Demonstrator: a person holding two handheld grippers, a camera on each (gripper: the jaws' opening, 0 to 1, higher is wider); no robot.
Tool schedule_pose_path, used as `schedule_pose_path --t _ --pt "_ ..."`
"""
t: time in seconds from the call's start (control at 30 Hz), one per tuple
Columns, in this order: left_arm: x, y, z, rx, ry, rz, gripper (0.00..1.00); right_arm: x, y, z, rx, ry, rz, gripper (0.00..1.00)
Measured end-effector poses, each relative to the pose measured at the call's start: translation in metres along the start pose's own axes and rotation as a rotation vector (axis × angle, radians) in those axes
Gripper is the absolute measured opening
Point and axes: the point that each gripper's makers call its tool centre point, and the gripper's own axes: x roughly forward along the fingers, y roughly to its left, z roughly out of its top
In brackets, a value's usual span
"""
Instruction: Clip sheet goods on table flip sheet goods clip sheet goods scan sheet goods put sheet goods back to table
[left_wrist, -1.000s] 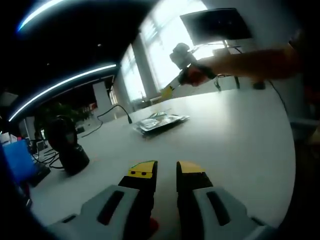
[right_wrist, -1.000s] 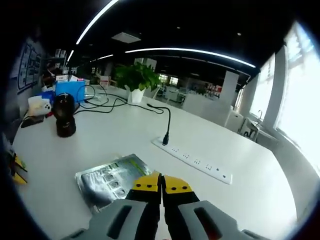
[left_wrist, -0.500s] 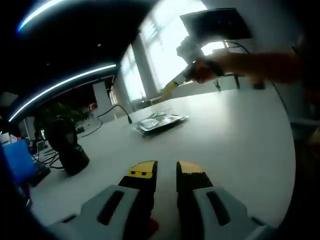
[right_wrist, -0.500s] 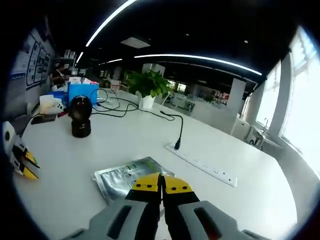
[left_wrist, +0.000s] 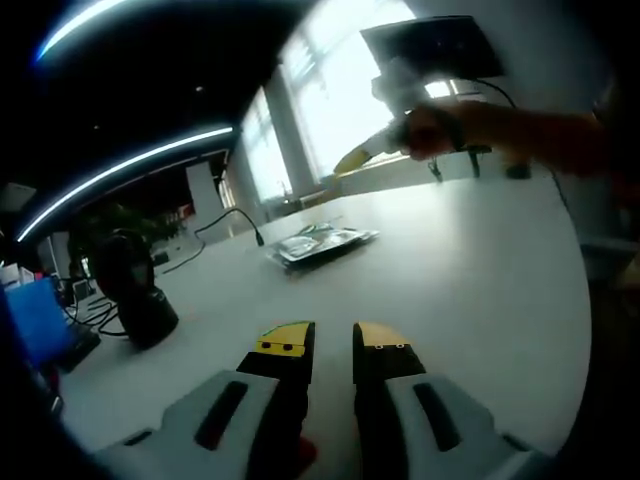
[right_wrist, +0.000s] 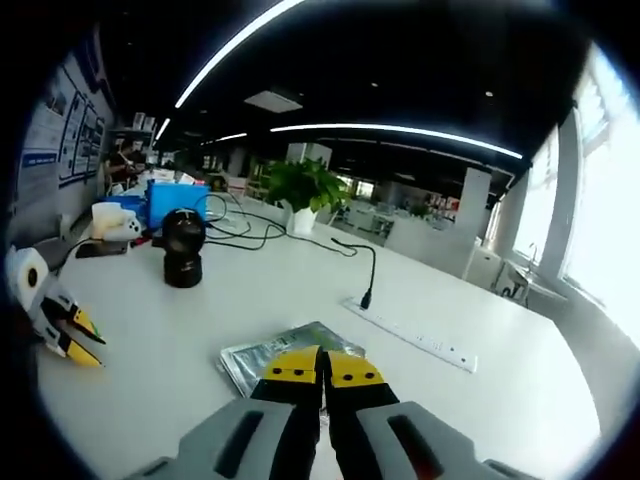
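Note:
The sheet goods, a silvery foil packet (left_wrist: 322, 243), lie flat on the white table (left_wrist: 470, 270), well ahead of my left gripper (left_wrist: 333, 338). That gripper hovers low over the table, open, with nothing between its yellow-tipped jaws. A hand holds my right gripper (left_wrist: 358, 159) in the air above and beyond the packet. In the right gripper view the packet (right_wrist: 262, 352) lies on the table just past the tips of my right gripper (right_wrist: 322, 368), whose jaws are shut and hold nothing. My left gripper (right_wrist: 68, 326) shows at that view's left edge.
A black scanner on a stand (left_wrist: 135, 290) (right_wrist: 183, 260) stands on the table. A white power strip (right_wrist: 420, 340) with a black cable lies behind the packet. A blue box (right_wrist: 175, 197), a potted plant (right_wrist: 305, 187) and cables sit at the far edge. A dark monitor (left_wrist: 430, 45) stands by the window.
My right gripper has lifted up and away from the packet, which stays flat on the table. My left gripper has not moved.

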Motion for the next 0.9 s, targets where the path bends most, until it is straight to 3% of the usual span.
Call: schedule_pose_path --t 0.9 --pt "-0.001 -0.002 -0.001 0.002 0.013 0.011 0.08 -0.068 0.021 -0.011 0.026 -0.092 0.016 0.0"
